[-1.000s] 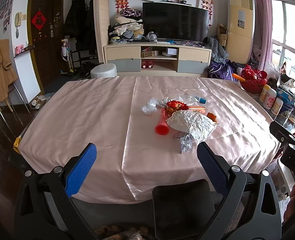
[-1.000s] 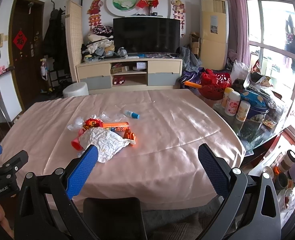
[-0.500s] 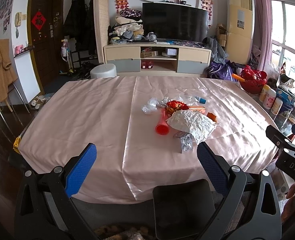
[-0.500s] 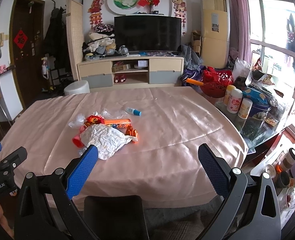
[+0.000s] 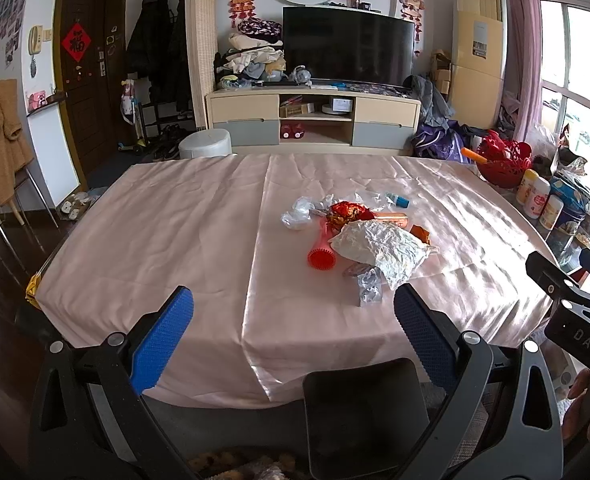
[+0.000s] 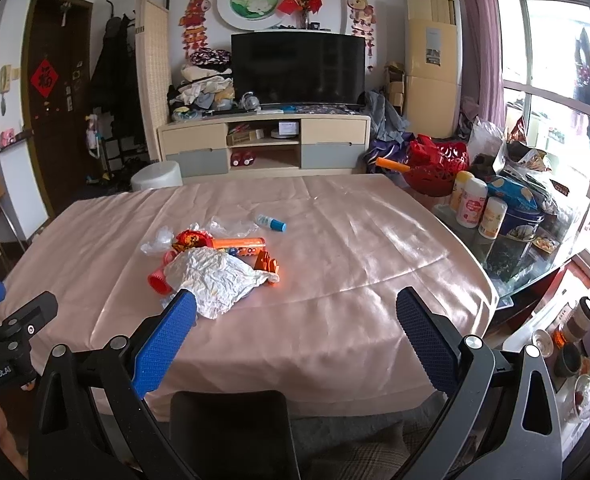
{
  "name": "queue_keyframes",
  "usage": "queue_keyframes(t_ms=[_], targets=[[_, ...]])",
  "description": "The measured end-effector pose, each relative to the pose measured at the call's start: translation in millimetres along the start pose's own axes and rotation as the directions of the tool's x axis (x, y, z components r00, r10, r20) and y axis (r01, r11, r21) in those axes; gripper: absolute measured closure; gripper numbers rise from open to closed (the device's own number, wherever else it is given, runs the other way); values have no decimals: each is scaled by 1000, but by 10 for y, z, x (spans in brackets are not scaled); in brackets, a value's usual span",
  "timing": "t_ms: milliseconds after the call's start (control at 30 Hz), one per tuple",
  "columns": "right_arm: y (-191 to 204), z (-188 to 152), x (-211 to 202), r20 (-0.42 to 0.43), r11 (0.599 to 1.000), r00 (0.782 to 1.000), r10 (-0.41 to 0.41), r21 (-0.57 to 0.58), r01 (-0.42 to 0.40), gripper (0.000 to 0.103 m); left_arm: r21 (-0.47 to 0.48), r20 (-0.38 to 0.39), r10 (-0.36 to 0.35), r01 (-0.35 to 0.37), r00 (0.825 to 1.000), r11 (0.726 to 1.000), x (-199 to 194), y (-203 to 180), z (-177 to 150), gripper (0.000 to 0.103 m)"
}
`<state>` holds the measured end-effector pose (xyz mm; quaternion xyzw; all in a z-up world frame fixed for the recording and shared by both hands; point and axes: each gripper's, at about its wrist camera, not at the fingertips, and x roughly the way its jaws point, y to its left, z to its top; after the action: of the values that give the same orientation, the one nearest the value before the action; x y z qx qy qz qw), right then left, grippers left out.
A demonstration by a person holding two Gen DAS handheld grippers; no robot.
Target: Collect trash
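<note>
A heap of trash lies on the pink tablecloth (image 5: 175, 232): a crumpled white paper (image 5: 383, 246), a red ribbed tube (image 5: 322, 254), a red-gold wrapper (image 5: 349, 211), clear plastic scraps (image 5: 297, 214), a foil wrapper (image 5: 369, 288), an orange tube (image 6: 239, 243), an orange wrapper (image 6: 268, 265) and a small blue-capped bottle (image 6: 271, 223). My left gripper (image 5: 293, 332) is open and empty, at the near table edge short of the heap. My right gripper (image 6: 295, 330) is open and empty, the heap ahead to its left (image 6: 215, 276).
A dark chair back (image 5: 363, 412) stands below the near table edge. Bottles and tins (image 6: 475, 208) and a red basket (image 6: 435, 168) crowd the glass side table on the right. A white stool (image 5: 205, 148) and a TV cabinet (image 5: 315, 120) stand beyond the table.
Both grippers have edged slightly forward toward the table; jaws stay open. The trash has not moved.
</note>
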<state>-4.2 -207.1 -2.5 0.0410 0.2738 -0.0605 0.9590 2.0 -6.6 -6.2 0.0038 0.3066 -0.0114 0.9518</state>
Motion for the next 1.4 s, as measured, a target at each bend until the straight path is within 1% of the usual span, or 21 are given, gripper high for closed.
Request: queue_keyframes(t_ms=[867,967,1067,1133,1200,1333,1400], targets=[[-10,-16,24,-7,1000,1000,3,5,-3,3,-1,0,4,-4,1000,1000,0,-12,0,8],[-13,-19,21,2,1000,1000,3,7,-3,3,-1,-1,4,-4,1000,1000,0,-11,1,8],[-15,-17,-8,36,1000,999,6,1,-6,3,0,-1,4,-4,1000,1000,2,-11,1,8],[1,-8,-32,74,1000,997,-9,-23,11,3,1,-3,6,-6,1000,1000,6,-11,0,8],[6,0,-14,81,999,996,-24,-32,27,3,1,-4,7,-7,1000,1000,13,3,-2,8],[-54,-14,119,32,999,999,35,-6,-35,3,-6,-14,24,-24,1000,1000,84,57,-6,8],[-65,-32,210,-1,998,998,68,-3,-68,3,-14,-28,46,-47,999,999,187,120,-20,8]])
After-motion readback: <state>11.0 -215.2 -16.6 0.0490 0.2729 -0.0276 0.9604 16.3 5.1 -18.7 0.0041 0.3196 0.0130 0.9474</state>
